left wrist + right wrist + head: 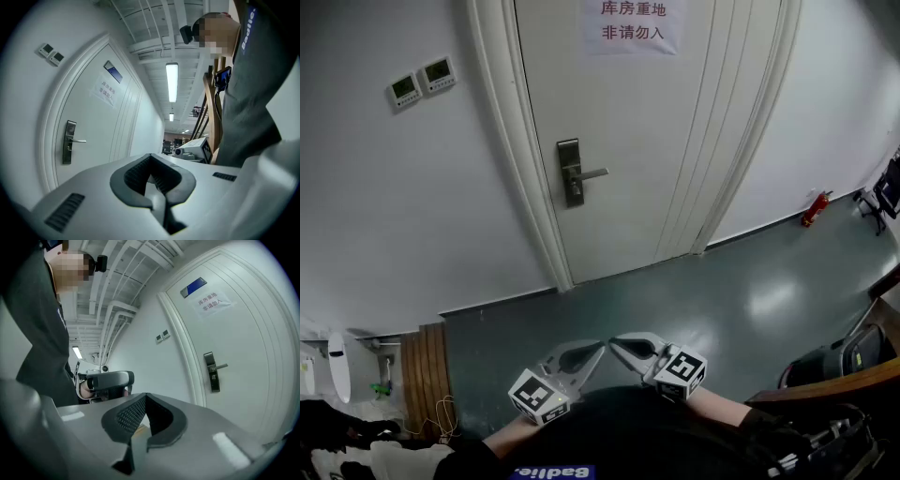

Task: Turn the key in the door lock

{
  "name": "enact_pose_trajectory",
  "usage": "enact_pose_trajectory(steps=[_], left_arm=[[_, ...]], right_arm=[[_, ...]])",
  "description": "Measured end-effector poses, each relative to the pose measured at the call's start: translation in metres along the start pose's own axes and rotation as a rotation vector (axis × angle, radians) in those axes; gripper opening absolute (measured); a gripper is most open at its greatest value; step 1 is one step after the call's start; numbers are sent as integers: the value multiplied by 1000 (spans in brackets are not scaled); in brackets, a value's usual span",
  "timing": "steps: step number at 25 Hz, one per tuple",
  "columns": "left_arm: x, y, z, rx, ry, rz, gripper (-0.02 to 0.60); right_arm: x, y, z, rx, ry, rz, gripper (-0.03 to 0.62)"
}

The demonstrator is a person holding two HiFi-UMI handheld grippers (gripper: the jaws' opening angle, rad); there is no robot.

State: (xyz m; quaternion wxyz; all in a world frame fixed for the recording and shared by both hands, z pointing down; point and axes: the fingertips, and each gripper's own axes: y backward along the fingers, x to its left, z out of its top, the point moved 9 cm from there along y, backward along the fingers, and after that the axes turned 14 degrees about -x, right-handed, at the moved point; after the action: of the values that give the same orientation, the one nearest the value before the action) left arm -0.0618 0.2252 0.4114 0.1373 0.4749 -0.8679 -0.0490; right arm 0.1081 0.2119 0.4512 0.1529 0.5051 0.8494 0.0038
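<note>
Not begun: left gripper (pixel 597 348) & right gripper (pixel 617 345), both closed w/ nothing held, were well apart from door lock (pixel 572 173); no key seen.

One door (pixel 647 131), one lock plate (pixel 571 173), one lever handle (pixel 594 173), one paper notice (pixel 632 25), two wall panels (pixel 405 90), one fire extinguisher (pixel 814 208). Two grippers: left gripper (pixel 592 351), right gripper (pixel 619 343).

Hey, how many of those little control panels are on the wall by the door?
2. Both are on the wall left of the door, above handle height: the left panel, and the right panel beside it, slightly higher. None looks hidden.
</note>
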Motion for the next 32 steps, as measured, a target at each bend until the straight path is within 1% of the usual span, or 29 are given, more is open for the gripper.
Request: enact_pose_trajectory(steps=[10,19,24,27,32], left_arm=[[4,2,-1,-3,4,6,-8],[7,-2,-2,-4,6,7,-8],[12,-16,-1,1,-2,14,-8],[13,-29,0,1,-9,26,-8],[19,-48,-9,-9,-14,75,-8]], right_arm=[[-1,-5,-2,8,8,4,2],[-7,-3,2,-22,6,-15,2],[-24,1,7,-37,-1,-34,2],[-38,4,12,-52,-1,-28,2],[-67,11,16,-51,-5,-18,2]])
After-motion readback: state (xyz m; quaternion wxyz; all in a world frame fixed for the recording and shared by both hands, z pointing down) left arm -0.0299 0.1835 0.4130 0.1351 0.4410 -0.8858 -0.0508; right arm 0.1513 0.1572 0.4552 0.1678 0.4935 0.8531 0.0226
